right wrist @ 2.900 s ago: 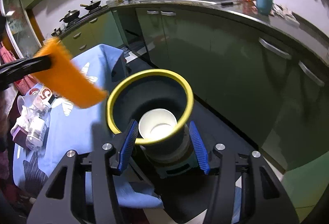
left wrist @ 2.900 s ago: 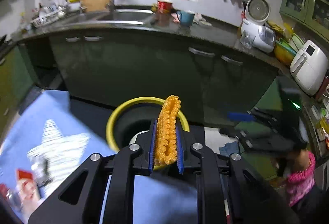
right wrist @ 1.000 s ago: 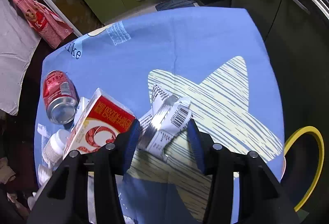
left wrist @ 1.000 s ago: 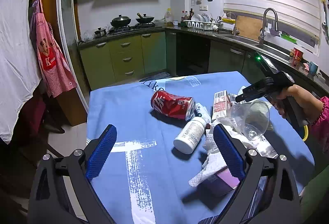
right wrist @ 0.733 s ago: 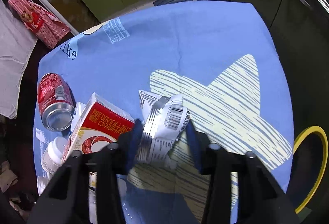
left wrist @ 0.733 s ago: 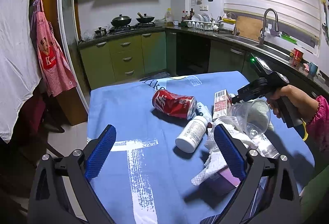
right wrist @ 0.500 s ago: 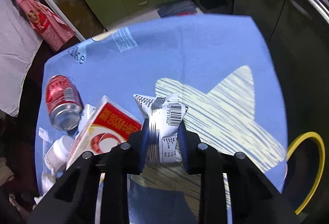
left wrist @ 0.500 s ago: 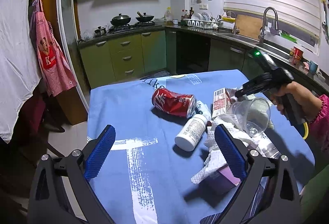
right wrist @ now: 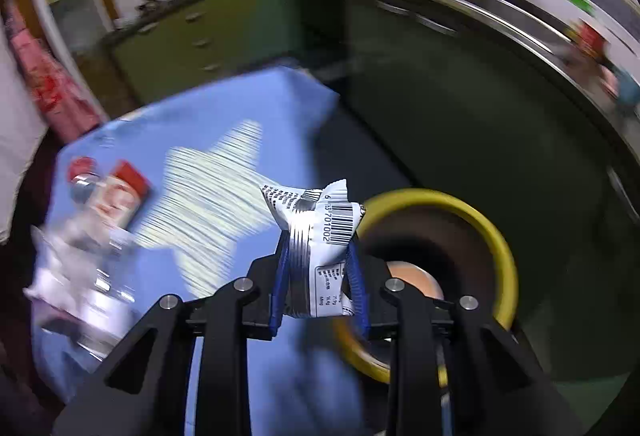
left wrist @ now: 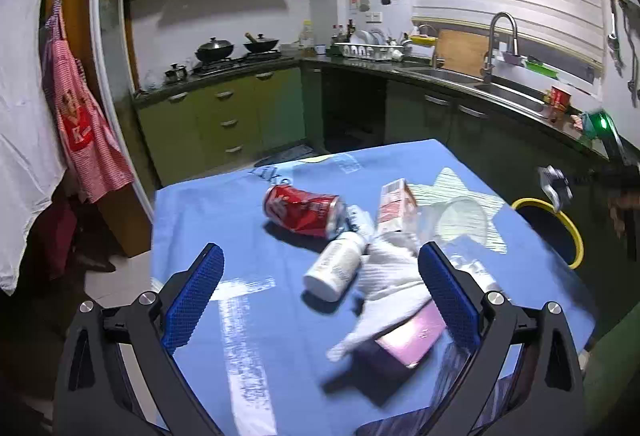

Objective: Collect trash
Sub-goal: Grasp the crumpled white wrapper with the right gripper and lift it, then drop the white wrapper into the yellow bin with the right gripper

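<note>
My right gripper [right wrist: 318, 268] is shut on a crumpled white wrapper with a barcode [right wrist: 320, 232] and holds it in the air beside the yellow-rimmed bin [right wrist: 500, 236]; the wrapper also shows at the right of the left wrist view [left wrist: 554, 182]. My left gripper [left wrist: 320, 298] is open and empty above the blue table [left wrist: 224, 204]. Ahead of it lie a red can [left wrist: 300, 206], a white pill bottle [left wrist: 336, 270], a red and white carton [left wrist: 394, 202], a clear plastic cup [left wrist: 460, 222], a white tissue [left wrist: 390, 276] and a pink box [left wrist: 412, 334].
The bin stands on the floor past the table's right edge [left wrist: 558, 224], with a cup inside it [right wrist: 412, 276]. Green cabinets [left wrist: 224, 116], a stove and a sink counter [left wrist: 480, 84] run along the walls. A red apron [left wrist: 80, 132] hangs at the left.
My right gripper closed on the wrapper, lifted it off the table and swung it right toward the bin. My left gripper has barely moved and stays open.
</note>
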The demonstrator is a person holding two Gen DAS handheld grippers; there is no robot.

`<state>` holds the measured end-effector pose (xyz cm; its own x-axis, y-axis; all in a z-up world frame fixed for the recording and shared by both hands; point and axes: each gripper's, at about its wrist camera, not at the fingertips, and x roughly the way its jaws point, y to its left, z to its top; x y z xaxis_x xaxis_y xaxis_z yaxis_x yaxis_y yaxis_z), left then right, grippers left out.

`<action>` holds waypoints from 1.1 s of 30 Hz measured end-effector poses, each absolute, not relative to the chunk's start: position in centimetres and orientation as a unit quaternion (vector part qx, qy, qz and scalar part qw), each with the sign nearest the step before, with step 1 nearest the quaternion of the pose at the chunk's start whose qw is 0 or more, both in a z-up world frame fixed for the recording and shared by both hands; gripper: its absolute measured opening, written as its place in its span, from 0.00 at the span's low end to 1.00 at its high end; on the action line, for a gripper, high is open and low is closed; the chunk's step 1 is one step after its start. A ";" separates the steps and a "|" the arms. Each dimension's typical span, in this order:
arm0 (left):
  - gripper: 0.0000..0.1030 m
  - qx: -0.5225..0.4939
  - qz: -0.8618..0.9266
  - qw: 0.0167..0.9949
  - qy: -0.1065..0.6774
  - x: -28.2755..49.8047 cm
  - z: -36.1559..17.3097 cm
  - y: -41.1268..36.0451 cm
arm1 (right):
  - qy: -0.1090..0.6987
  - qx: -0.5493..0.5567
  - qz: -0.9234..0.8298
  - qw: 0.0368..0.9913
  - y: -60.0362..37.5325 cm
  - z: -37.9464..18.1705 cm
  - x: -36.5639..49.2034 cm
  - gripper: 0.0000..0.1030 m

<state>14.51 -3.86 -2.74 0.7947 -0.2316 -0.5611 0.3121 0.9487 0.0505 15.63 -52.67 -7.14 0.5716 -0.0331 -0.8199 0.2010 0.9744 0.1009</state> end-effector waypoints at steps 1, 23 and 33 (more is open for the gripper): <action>0.94 0.072 -0.146 0.944 0.287 14.5 -2.7 -4.2 | 0.460 0.096 -0.076 0.879 -53.8 -7.7 15.0 0.26; 0.93 0.122 -0.204 0.919 0.316 16.6 -3.1 -11.6 | 0.407 0.151 -0.114 0.894 -57.4 -12.0 7.1 0.49; 0.61 0.179 -0.231 0.890 0.350 20.4 -5.3 -16.2 | 0.386 0.149 -0.076 0.907 -54.9 -10.3 5.8 0.49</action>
